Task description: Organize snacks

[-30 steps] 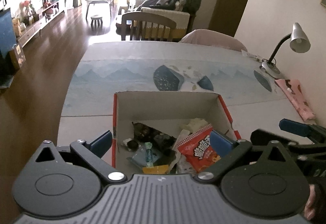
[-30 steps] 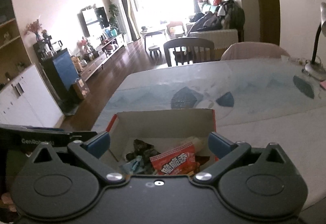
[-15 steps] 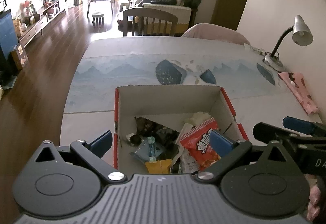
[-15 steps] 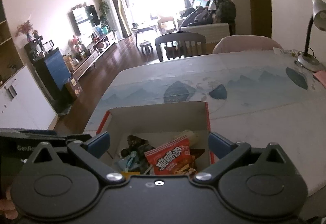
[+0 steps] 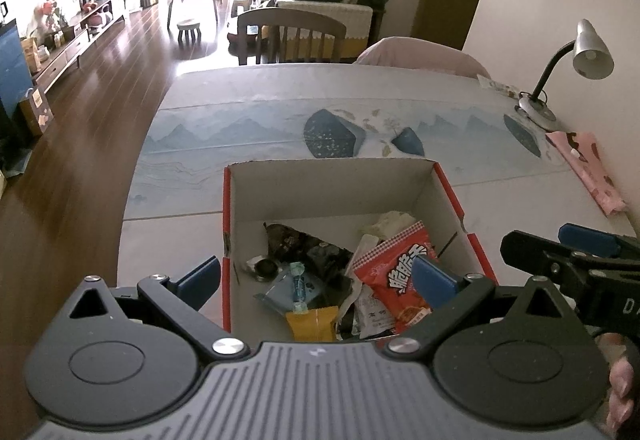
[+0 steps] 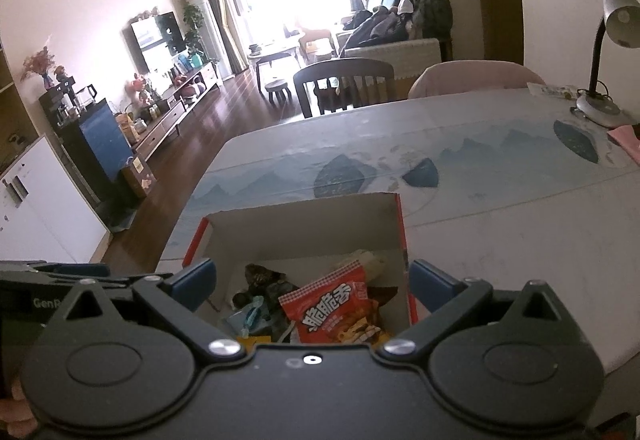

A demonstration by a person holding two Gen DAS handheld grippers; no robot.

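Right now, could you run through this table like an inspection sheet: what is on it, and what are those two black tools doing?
Surface: table with a blue mountain-print cover.
Job's things: open cardboard box holding snacks; red snack bag on top, yellow packet nearer.
Clutter: pink cloth, desk lamp.
Grippers: left gripper and right gripper open, fingers empty, above the box.
Cables: lamp cord by its base.
Surroundings: chairs, living room behind.
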